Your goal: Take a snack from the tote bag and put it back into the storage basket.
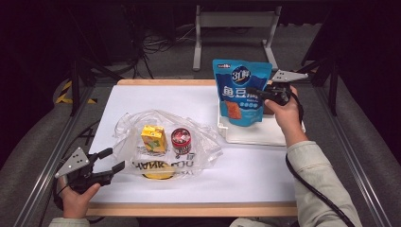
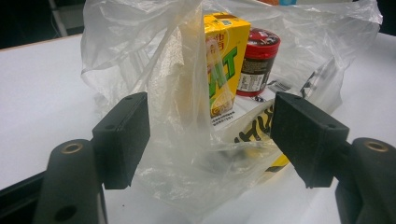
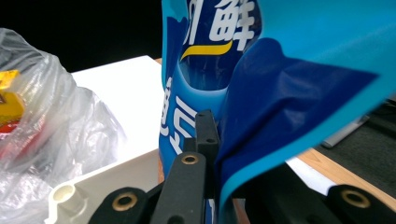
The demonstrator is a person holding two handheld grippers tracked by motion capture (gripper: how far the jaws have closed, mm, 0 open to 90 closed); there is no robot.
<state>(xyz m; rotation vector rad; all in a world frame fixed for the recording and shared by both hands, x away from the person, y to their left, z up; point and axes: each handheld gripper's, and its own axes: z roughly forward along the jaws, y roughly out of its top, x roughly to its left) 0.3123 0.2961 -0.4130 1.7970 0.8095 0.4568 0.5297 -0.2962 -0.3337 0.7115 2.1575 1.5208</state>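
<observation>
So the packing looks about two-thirds done, judging by what lies where. The clear plastic bag (image 1: 165, 142) lies just ahead of the left gripper (image 1: 113, 161), and 2 things already stand inside it: a yellow carton (image 1: 153, 138) and, right beside that, a red-lidded can (image 1: 181, 140). What is left, as I read it, is the blue pouch (image 1: 241, 92), which the right gripper (image 1: 253, 91) pinches by its side edge and holds upright over the white tray (image 1: 250, 135), well apart from the bag. In the right gripper view the jaws are pressed together on the pouch's (image 3: 261, 93) edge, with the tray's rim (image 3: 107, 182) just below and the bag (image 3: 46, 116) farther off.

The left gripper's jaws stand spread, and in its own view a fold of the bag (image 2: 187, 116) rises between the 2 pads without being clamped. So the bag's mouth is not yet held open, and that probably comes before the pouch can go in.

As for writing, the pouch carries large white Chinese characters and a round mark with "31" near its top. The bag shows black print reading partly "HANK", likely "THANK YOU". The carton (image 2: 224, 60) bears green letters ending in "T", maybe "VLT". The can's (image 2: 257, 60) label is too small to read.
</observation>
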